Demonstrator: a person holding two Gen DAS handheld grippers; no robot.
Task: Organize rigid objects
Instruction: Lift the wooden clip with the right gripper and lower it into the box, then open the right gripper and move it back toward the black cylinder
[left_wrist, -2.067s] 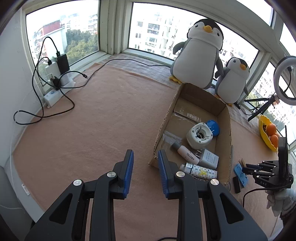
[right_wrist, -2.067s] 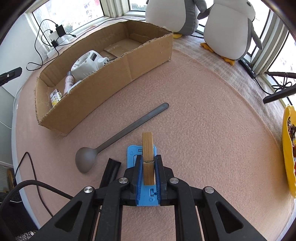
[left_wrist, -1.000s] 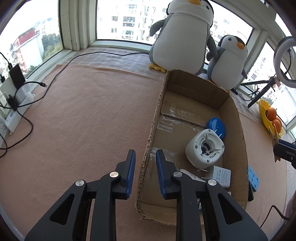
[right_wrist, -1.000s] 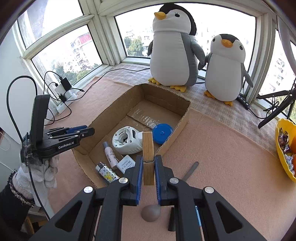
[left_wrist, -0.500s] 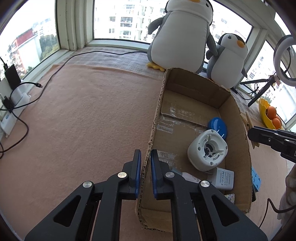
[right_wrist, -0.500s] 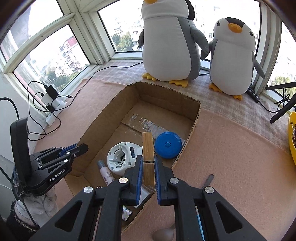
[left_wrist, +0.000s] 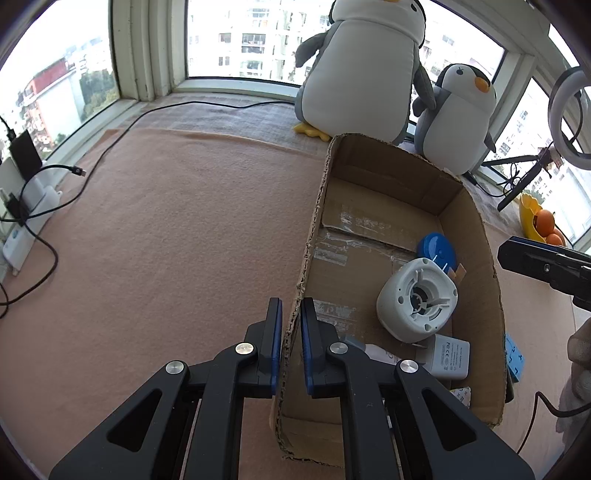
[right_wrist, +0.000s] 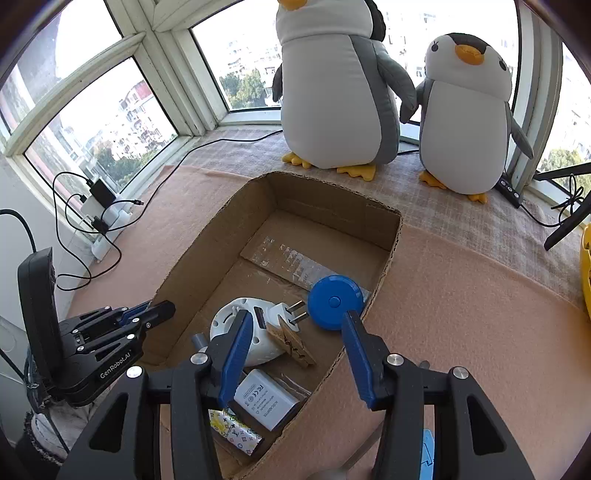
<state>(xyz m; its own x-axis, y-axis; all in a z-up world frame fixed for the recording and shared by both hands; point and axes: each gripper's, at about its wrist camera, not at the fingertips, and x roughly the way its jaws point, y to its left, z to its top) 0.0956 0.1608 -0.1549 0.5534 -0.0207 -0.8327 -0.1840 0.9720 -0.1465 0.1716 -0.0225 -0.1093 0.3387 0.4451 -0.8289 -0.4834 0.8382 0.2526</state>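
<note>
A cardboard box (left_wrist: 480, 236) (right_wrist: 332, 206) lies open on the pink mat. My left gripper (left_wrist: 291, 332) is shut on the box's left wall and also shows in the right wrist view (right_wrist: 147, 314). My right gripper (right_wrist: 295, 343) is open above the box, and its tip shows in the left wrist view (left_wrist: 517, 256). A wooden clothespin (right_wrist: 291, 341) lies inside, leaning on a white round device (right_wrist: 243, 332) (left_wrist: 417, 299). A blue round case (right_wrist: 334, 302) (left_wrist: 436, 247), a white adapter (right_wrist: 266, 398) (left_wrist: 448, 356) and a patterned tube (right_wrist: 236, 434) are also inside.
Two penguin plushes (right_wrist: 340, 85) (right_wrist: 465, 110) stand behind the box. Power strip and cables (left_wrist: 29, 206) sit at the left. A yellow fruit bowl (left_wrist: 532, 218) and a ring-light stand (left_wrist: 569, 96) are at the right. A blue tool (left_wrist: 513, 358) lies right of the box.
My right gripper opened and let go of the wooden clothespin, which dropped into the box against the white device. My left gripper closed on the box's left wall.
</note>
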